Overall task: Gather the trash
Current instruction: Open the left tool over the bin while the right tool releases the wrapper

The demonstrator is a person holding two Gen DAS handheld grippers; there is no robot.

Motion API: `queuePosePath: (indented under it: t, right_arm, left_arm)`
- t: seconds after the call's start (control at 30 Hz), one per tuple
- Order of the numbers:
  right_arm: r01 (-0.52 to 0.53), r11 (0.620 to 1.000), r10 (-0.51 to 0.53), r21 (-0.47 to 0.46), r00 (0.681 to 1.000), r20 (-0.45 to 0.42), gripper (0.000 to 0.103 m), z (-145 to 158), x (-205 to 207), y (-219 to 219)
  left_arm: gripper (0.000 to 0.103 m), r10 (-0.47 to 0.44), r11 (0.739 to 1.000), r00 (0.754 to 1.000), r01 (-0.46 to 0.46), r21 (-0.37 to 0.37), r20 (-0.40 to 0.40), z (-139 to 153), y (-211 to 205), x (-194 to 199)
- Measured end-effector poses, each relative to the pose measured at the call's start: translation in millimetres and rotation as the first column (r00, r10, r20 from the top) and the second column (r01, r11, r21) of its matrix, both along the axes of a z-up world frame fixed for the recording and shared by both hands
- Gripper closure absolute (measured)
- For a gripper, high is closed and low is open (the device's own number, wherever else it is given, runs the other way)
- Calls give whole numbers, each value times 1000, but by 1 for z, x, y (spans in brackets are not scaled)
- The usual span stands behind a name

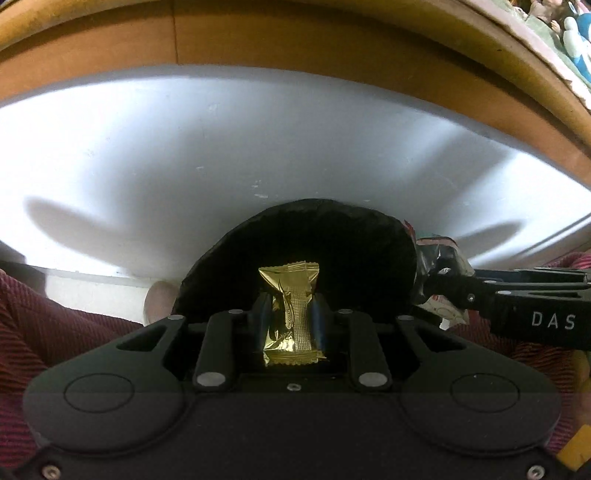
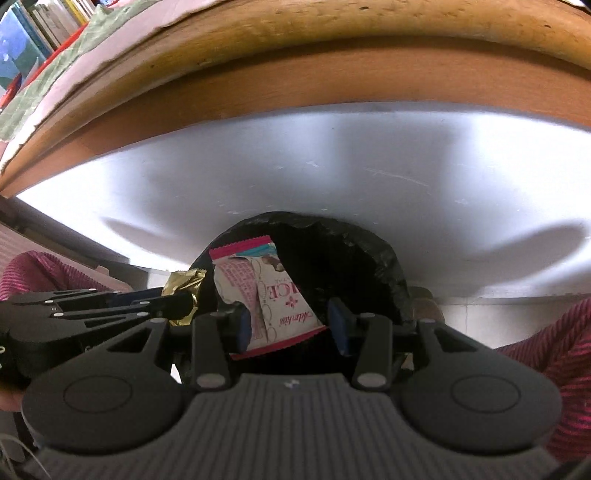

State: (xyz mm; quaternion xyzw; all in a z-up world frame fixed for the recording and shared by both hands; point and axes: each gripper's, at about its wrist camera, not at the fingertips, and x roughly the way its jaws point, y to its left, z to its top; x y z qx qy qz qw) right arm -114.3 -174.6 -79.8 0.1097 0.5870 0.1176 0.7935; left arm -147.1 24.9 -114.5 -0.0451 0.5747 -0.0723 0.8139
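Observation:
A gold foil wrapper (image 1: 291, 295) stands upright between the blue pads of my left gripper (image 1: 290, 315), which is shut on it. Right beneath and beyond it gapes the mouth of a black bin bag (image 1: 332, 236). In the right wrist view a white and pink snack wrapper (image 2: 273, 295) leans tilted between the fingers of my right gripper (image 2: 290, 326). It rests against the left pad and a dark gap shows at the right pad, so the jaws stand open. The same bin bag (image 2: 354, 254) lies below it. Each gripper shows in the other's view, the right gripper (image 1: 439, 284) and the left gripper (image 2: 184, 302) side by side over the bag.
A white panel (image 1: 221, 147) under a wooden edge (image 1: 295, 40) rises behind the bag. Dark red striped cloth (image 1: 55, 332) flanks both grippers, and it shows again as red cloth (image 2: 546, 354). Books (image 2: 40, 26) stand at the far upper left.

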Motion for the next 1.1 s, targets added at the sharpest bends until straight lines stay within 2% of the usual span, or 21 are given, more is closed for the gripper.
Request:
queuePosePath:
  t: [0.13,0.23,0.4,0.6,0.8,1.1]
  right_arm:
    - [-2,1000,2,-4,1000,-9,51,3,-1,3]
    - [-4,1000,4,-7,1000,-11,41,3,0,5]
    - [-11,1000,11,-14,1000,-15,36,5,3,7]
    - [-12,1000,12,-18,1000,-14,32,5,4,7]
    - [-11,1000,11,-24,1000,-6,30,5,2,7]
    - [-23,999,24,-38,999,38,28,16,-4,4]
  left_arm:
    - [79,-4,1000,1000,4,5,-3,-8,0,2]
    - [73,-5,1000,1000,5,8,-8,-11,-2,3]
    - [60,-8,1000,1000,8,14,-19,-11,-5,3]
    - [51,-7,1000,1000,8,20,-27,-11,-7,4]
    - [46,-7,1000,1000,7,22,-23,-17,-4,4]
    - [41,-27,999,999,26,34,35,2,-7,-2]
